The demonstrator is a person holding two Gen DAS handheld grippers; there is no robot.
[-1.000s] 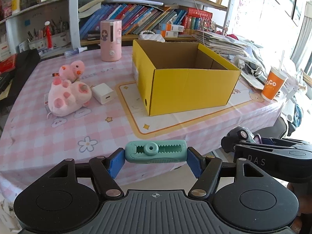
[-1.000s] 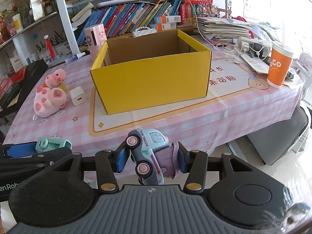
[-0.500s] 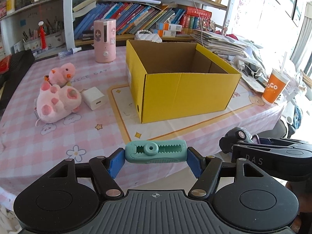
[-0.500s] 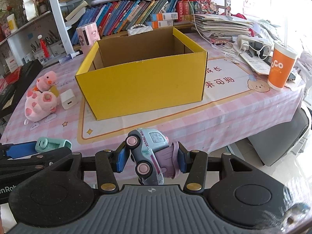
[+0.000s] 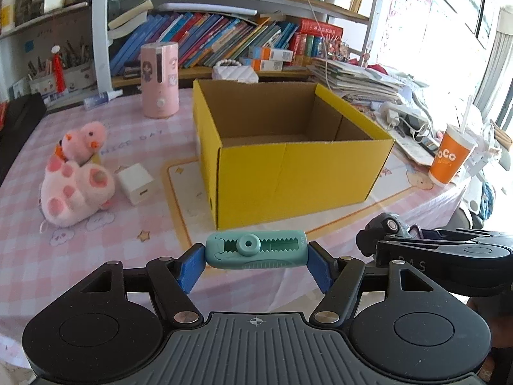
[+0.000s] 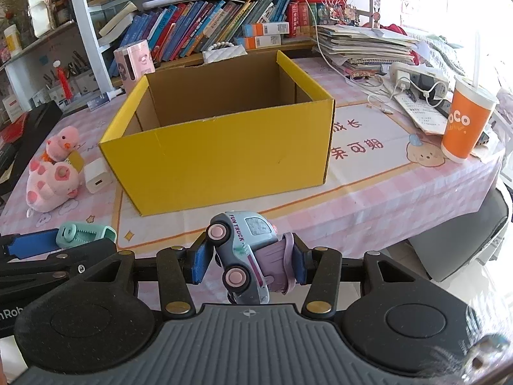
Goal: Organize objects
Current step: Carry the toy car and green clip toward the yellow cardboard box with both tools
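My left gripper (image 5: 255, 264) is shut on a teal utility-knife-shaped tool (image 5: 255, 249), held crosswise in front of the open yellow cardboard box (image 5: 298, 173). My right gripper (image 6: 247, 261) is shut on a small toy truck (image 6: 245, 250), grey-blue with pink wheels, held near the table's front edge before the same box (image 6: 221, 157). The box looks empty inside. A pink paw plush (image 5: 75, 192), a pink duck plush (image 5: 85, 136) and a white charger cube (image 5: 136, 183) lie left of the box. The left gripper with its teal tool shows at the right wrist view's left edge (image 6: 85, 231).
A pink cylinder appliance (image 5: 159, 80) stands behind the box on the left. An orange cup with a straw (image 6: 466, 125) stands at the right, by a power strip and papers (image 6: 416, 77). Bookshelves (image 5: 224, 35) line the back. A dark chair (image 6: 465, 243) sits beside the table.
Both grippers have moved forward toward the table and box, which looks larger and nearer. Each still holds its object.
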